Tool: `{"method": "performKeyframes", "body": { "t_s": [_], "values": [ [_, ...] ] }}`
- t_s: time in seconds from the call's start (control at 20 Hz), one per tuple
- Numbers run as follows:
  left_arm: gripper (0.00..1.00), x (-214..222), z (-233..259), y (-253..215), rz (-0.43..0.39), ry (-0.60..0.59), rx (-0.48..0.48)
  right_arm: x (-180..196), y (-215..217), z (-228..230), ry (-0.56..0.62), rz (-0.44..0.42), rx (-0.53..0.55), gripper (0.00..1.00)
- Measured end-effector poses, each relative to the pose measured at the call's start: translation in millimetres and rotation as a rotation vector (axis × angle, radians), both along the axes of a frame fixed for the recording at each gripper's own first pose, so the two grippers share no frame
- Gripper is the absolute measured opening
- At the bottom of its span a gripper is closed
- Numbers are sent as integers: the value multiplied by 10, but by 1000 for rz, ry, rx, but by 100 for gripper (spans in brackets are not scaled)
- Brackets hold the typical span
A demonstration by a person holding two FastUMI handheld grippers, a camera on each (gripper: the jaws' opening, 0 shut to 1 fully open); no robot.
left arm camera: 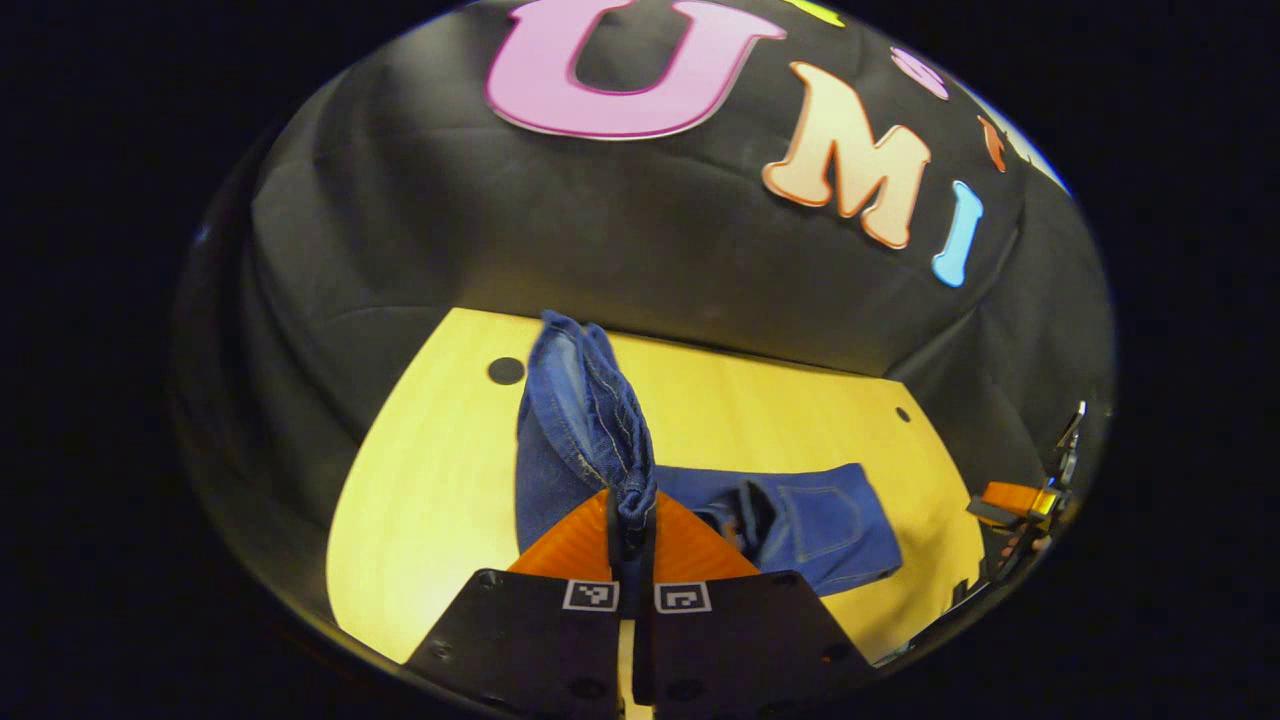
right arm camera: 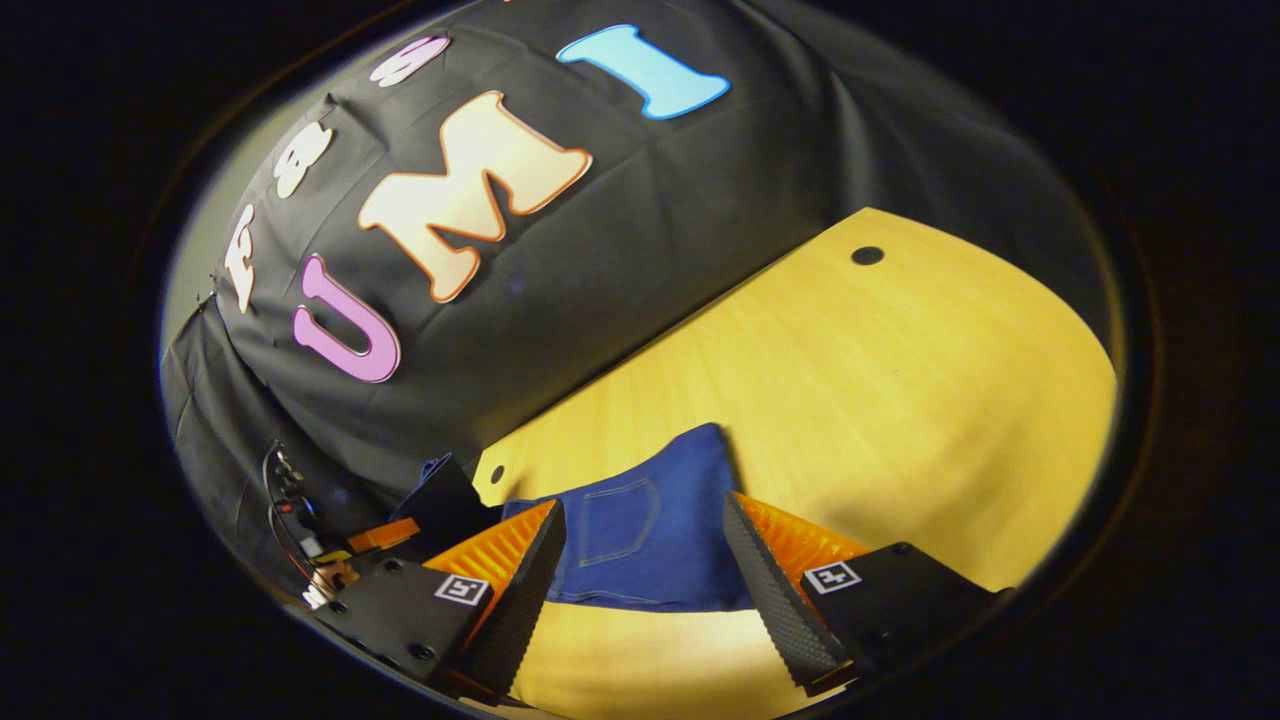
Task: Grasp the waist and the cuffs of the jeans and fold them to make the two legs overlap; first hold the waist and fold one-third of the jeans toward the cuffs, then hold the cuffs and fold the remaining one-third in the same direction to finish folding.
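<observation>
Step in hand, judged: last fold — cuff end being carried over toward the waist end. The left gripper [left arm camera: 632, 535] is pinched tight on the jeans [left arm camera: 800, 520] at the cuffs [left arm camera: 580, 400], fingers closed w/ denim bunched between them; the fabric is lifted off the table [left arm camera: 430, 480] and stands up in front of the cam. The right gripper [right arm camera: 645, 560] is wide apart, nothing held — it hovers just above the waist end, back pocket [right arm camera: 620, 520] seen between its fingers, no contact that can be told.

To do it well: cuff end should be kept high enough that the lifted part doesn't drag the folded part along, then laid flat over the pocket area w/ edges lined up to the waist end. The right gripper could be used to pin the waist end down while the cuffs come over — judgement only. Release only once the denim lies flat; risk is a skewed or bunched top layer.

Look of the jeans: dark blue denim, lighter faded patch near the cuffs, pale stitching along seams and pocket. Waist end lies flat on the table, near its middle; the rest rises to the left gripper. Some rumpling beside the pocket. Layer count can't be told.
</observation>
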State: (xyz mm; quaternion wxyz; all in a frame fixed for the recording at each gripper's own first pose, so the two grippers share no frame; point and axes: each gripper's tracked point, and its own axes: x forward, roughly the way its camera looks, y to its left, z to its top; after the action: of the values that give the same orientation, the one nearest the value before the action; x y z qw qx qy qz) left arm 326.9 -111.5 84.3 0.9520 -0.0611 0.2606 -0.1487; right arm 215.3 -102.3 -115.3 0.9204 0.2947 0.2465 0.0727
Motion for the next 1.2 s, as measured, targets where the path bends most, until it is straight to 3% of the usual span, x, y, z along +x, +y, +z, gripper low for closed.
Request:
{"method": "performKeyframes", "body": {
  "t_s": [0.3,0.55,0.8,1.0,1.05,1.15,1.2],
  "values": [
    [0,-340,251,-1385,-140,-49,12,-42,-680,43,-23,-3,-3,98],
    [0,-609,-41,-2320,-232,-24,85,-37,-877,10,-26,17,1,98],
    [0,-795,-1051,-2653,-278,61,291,-124,-944,-128,-18,59,-46,98],
    [0,-907,-1461,-2652,-195,111,312,-187,-926,-153,-16,75,-69,98],
    [0,-899,-1476,-2639,-175,111,305,-208,-912,-157,-15,77,-68,94],
    [1,-925,-1443,-2635,-159,105,287,-241,-895,-164,-17,77,-77,98],
    [7,-946,-1422,-2654,-159,102,276,-265,-888,-162,-19,77,-81,98]
  ]
}}
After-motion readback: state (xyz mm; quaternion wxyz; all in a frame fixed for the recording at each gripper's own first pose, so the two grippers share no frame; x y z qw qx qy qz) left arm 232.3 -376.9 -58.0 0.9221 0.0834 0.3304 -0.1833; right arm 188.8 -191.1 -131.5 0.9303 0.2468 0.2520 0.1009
